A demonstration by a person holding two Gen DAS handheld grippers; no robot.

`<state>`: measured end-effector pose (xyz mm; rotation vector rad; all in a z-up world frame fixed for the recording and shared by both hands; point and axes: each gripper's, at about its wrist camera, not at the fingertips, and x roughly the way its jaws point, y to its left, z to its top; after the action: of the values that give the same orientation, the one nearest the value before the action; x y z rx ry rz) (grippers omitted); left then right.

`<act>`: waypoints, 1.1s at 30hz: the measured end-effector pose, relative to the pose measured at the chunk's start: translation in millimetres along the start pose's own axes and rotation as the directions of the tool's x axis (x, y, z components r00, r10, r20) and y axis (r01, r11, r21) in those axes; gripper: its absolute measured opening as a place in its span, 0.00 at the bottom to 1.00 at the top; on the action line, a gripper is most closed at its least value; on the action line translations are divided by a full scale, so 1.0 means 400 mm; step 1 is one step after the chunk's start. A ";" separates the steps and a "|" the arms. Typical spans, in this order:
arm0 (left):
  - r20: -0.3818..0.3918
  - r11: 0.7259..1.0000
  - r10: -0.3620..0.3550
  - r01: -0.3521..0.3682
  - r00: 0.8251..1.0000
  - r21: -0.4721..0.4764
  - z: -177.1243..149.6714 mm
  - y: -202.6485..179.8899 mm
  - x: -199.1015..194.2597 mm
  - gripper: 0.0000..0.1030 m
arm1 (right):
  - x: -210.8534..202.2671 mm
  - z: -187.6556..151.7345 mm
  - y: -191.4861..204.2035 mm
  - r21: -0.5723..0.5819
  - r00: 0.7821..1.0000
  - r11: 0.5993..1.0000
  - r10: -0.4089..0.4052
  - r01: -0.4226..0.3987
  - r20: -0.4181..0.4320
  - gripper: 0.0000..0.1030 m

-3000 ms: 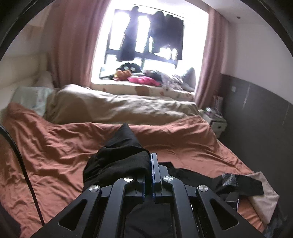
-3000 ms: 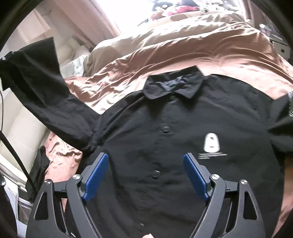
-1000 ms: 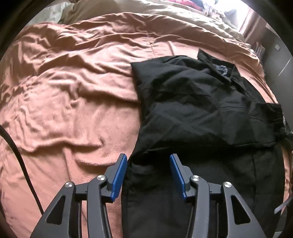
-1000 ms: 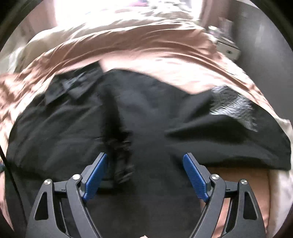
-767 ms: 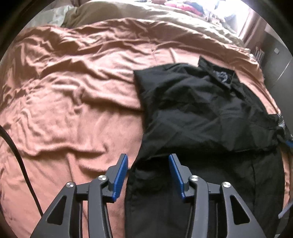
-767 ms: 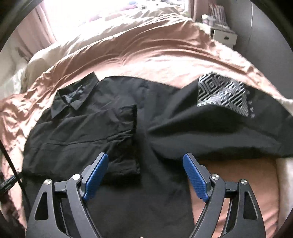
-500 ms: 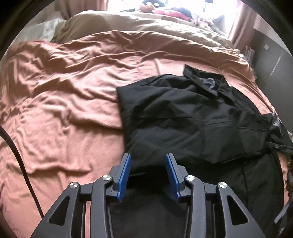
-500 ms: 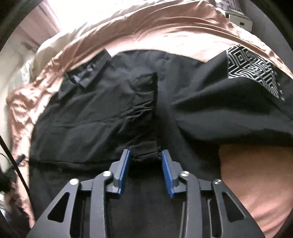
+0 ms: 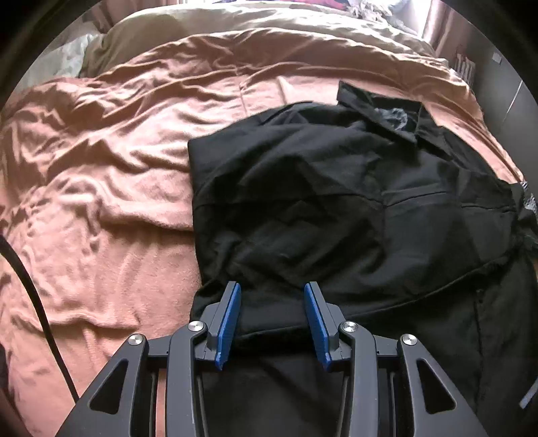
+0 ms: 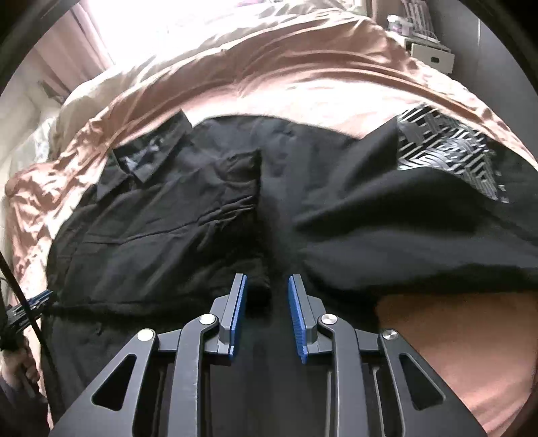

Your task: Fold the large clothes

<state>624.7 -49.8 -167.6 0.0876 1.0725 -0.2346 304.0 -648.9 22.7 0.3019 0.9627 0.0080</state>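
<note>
A black collared shirt (image 9: 336,201) lies on the rust-coloured bedspread (image 9: 101,168), its left side and sleeve folded across the body. It also shows in the right wrist view (image 10: 161,228), collar at upper left. My left gripper (image 9: 271,302) is partly open, low over the shirt's left edge with cloth between the blue pads (image 9: 228,316). My right gripper (image 10: 266,299) is narrowly open over the shirt's middle, by the folded sleeve's cuff. The left gripper shows at the left edge of the right wrist view (image 10: 30,306).
A second black garment with a white geometric print (image 10: 447,151) lies on the shirt's right side. A beige duvet (image 9: 269,20) is at the far end of the bed. A white bedside cabinet (image 10: 430,53) and a dark wall stand at right.
Three seconds ago the left gripper was shut on the sleeve; it has laid it across the shirt and opened. Both grippers have since narrowed and dropped closer to the shirt.
</note>
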 end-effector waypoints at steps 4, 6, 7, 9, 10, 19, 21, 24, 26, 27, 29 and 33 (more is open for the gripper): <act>0.035 0.999 -0.023 0.024 0.999 -0.023 0.008 -0.018 -0.040 0.41 | -0.079 -0.016 -0.065 0.024 0.999 1.000 0.003 -0.004 0.041 0.53; 0.045 0.999 -0.033 0.034 0.998 -0.027 0.014 -0.035 -0.055 0.41 | -0.122 -0.022 -0.096 0.037 0.998 0.999 -0.013 0.010 0.068 0.63; 0.049 0.999 -0.040 0.041 0.998 -0.028 0.018 -0.049 -0.062 0.41 | -0.145 -0.026 -0.121 0.051 0.996 0.999 -0.021 0.016 0.082 0.63; 0.056 0.998 -0.052 0.053 0.997 -0.029 0.024 -0.073 -0.073 0.41 | -0.177 -0.034 -0.159 0.075 0.996 0.997 -0.022 0.015 0.089 0.63; 0.060 0.998 -0.061 0.063 0.996 -0.027 0.027 -0.090 -0.079 0.41 | -0.194 -0.038 -0.182 0.094 0.995 0.995 -0.024 0.015 0.096 0.63; 0.095 0.991 -0.130 0.128 0.987 0.024 0.040 -0.210 -0.116 0.74 | -0.262 -0.104 -0.377 0.331 0.994 0.943 -0.003 -0.034 0.111 0.63; 0.095 0.991 -0.135 0.134 0.986 0.017 0.037 -0.224 -0.122 0.74 | -0.255 -0.108 -0.396 0.354 0.994 0.935 -0.005 -0.035 0.111 0.63; 0.107 0.991 -0.136 0.137 0.985 -0.002 0.018 -0.230 -0.139 0.74 | -0.237 -0.109 -0.424 0.389 0.993 0.921 -0.013 -0.034 0.117 0.63; 0.113 0.990 -0.136 0.140 0.984 -0.027 -0.009 -0.225 -0.157 0.74 | -0.222 -0.105 -0.448 0.421 0.992 0.907 -0.029 -0.026 0.124 0.63; 0.115 0.989 -0.136 0.141 0.984 -0.044 -0.024 -0.218 -0.166 0.74 | -0.212 -0.101 -0.456 0.439 0.991 0.898 -0.032 -0.027 0.127 0.63; 0.122 0.987 -0.129 0.140 0.984 -0.083 -0.053 -0.200 -0.184 0.74 | -0.198 -0.097 -0.477 0.472 0.989 0.881 -0.046 -0.028 0.143 0.60; 0.143 0.975 -0.127 0.149 0.982 -0.162 -0.103 -0.149 -0.214 0.74 | -0.180 -0.095 -0.471 0.462 0.983 0.887 -0.086 0.000 0.165 0.17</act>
<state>536.5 -87.6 -109.5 -0.1570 0.9636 -0.2684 208.0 -830.1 12.3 0.7087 0.7797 -0.2905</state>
